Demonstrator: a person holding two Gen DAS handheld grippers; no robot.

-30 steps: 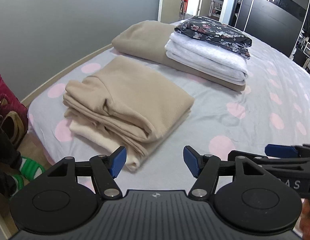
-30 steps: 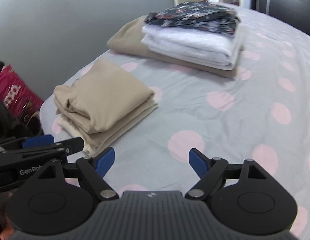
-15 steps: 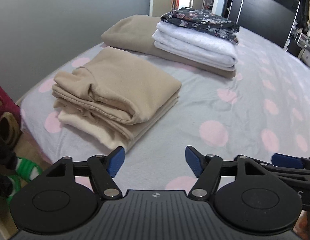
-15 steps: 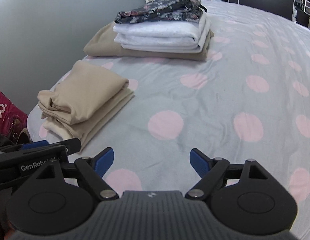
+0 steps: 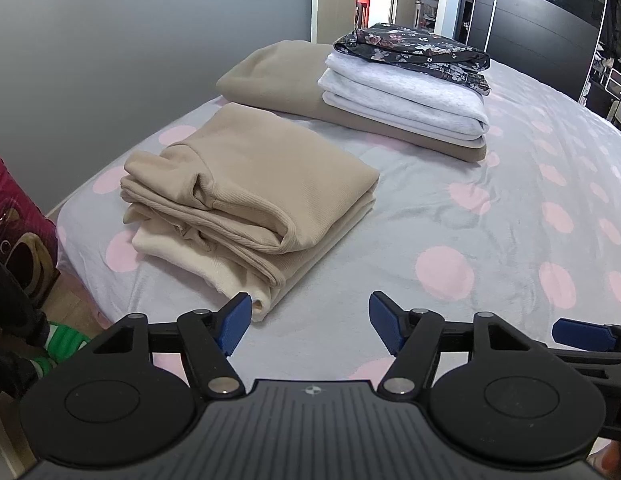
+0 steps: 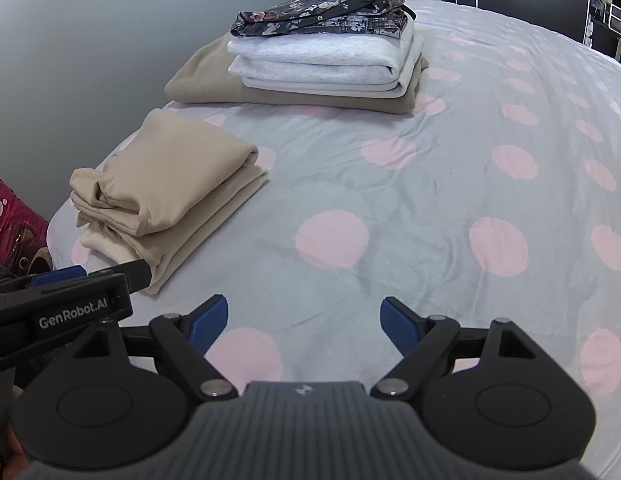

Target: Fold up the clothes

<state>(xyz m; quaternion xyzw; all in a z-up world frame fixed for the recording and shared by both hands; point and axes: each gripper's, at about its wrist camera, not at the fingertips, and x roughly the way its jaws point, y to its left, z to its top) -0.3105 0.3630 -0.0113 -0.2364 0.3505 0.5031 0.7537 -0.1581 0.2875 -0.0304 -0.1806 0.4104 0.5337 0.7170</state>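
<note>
A folded pile of beige and cream clothes (image 5: 250,184) (image 6: 166,184) lies near the bed's left front corner. Further back a dark floral garment (image 5: 410,46) (image 6: 322,12) tops folded white-grey clothes (image 5: 402,96) on a flat beige piece (image 5: 278,76). My left gripper (image 5: 310,316) hovers just in front of the beige pile; its jaws are closing a little with nothing between them. My right gripper (image 6: 304,316) hangs open over bare bedcover to the right of that pile, holding nothing. The left gripper's body (image 6: 70,300) shows at the left edge of the right wrist view.
The bed wears a grey cover with pink dots (image 6: 430,200). A grey wall (image 5: 130,60) runs along its left side. A red bag (image 5: 10,216) stands on the floor at the left. A dark wardrobe (image 5: 542,24) and a doorway are behind the bed.
The piles have slid leftwards in the right wrist view as that gripper drifted right. The left gripper has stayed near the beige pile. Both hold nothing throughout.
</note>
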